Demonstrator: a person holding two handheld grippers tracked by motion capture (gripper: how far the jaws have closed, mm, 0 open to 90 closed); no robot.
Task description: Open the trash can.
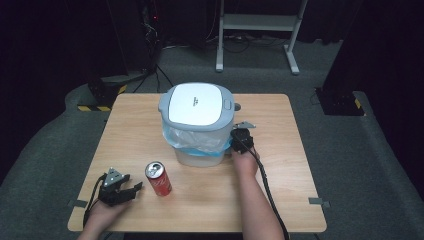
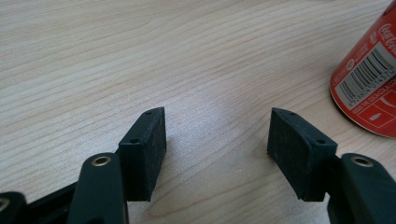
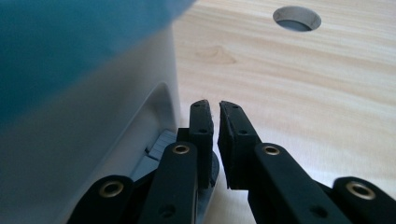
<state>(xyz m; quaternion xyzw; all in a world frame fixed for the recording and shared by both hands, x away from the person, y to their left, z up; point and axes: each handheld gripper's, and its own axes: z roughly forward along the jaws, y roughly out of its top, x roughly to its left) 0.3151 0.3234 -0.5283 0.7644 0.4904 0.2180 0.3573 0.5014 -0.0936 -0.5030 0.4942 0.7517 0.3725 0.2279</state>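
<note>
Here the right gripper (image 3: pixel 214 109), fingers clenched on nothing, sits at the bin's (image 1: pixel 197 125) base, at 3 o'clock of it, apparently over a grey pedal (image 3: pixel 159 149), though the view is blurred. Pressing off-centre could slide the light bin across the bench (image 1: pixel 280 190). The left gripper (image 2: pixel 217 135), fingers released, rests at 9 o'clock of the can (image 1: pixel 158 178), which a stray sweep might topple.

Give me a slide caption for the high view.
Right tongs shut beside the lidded bin; left tongs open near the red can.
</note>
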